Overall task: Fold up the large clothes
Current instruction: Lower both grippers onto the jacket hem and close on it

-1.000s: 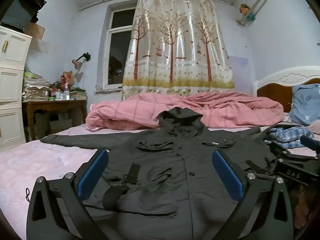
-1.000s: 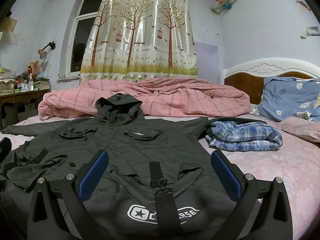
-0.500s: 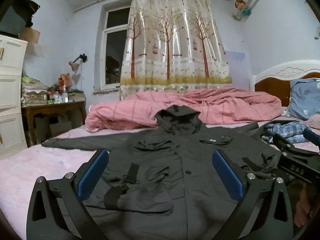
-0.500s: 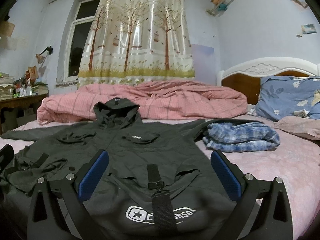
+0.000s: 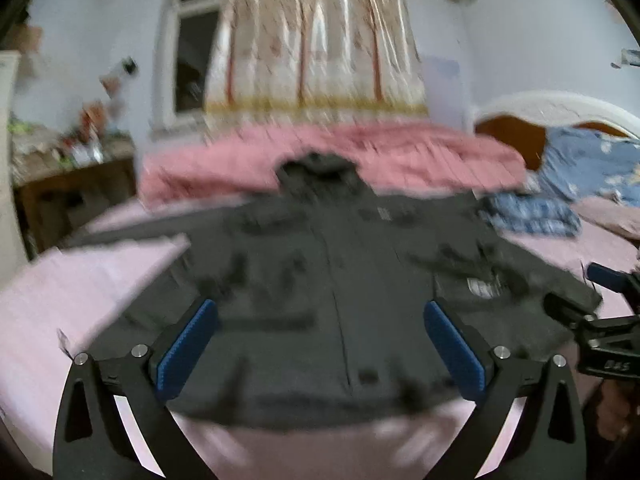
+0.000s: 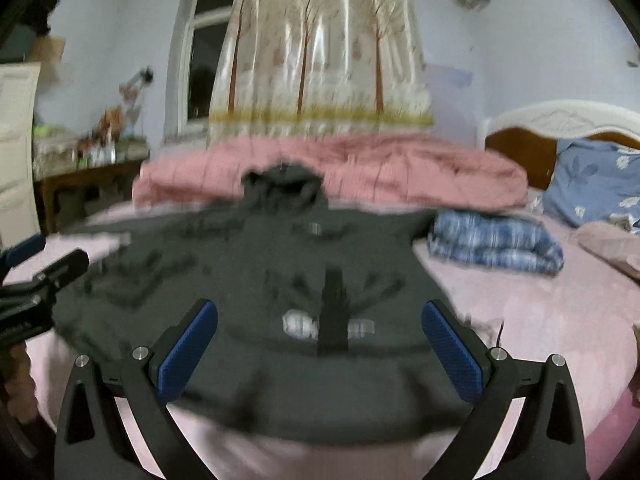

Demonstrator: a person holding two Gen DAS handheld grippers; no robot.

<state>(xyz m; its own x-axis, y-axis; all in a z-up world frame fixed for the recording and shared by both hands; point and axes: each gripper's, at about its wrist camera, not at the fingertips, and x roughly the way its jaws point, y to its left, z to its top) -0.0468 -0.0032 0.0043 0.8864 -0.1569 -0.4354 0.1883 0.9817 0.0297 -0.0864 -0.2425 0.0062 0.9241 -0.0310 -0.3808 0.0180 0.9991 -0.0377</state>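
Both views are smearing with motion blur. Left gripper [image 5: 320, 344] is hovering above the near hem of the black jacket [image 5: 332, 280], fingers spread wide, blue pads [image 5: 186, 348] gripping nothing. Right gripper [image 6: 318, 344] is hanging over the jacket's near right part, fingers likewise spread wide and holding nothing. Each gripper is showing in the other's view: the right one at the right edge of the left view, the left one [image 6: 36, 280] at the left edge of the right view.

The jacket is lying front-up on the pink bedsheet [image 5: 80, 288], hood at the far end just beside the rumpled pink quilt [image 6: 360, 168], sleeves running out left and right. Its near hem is stopping short of the bed's near edge, with a strip of bare sheet showing between the fingers. Bare sheet is lying to the left of the jacket and to the near right. A folded blue plaid garment [image 6: 492, 244] is sitting at the far right, beside the right sleeve.

A white logo patch [image 6: 332, 326] low on the jacket is too blurred for reading.
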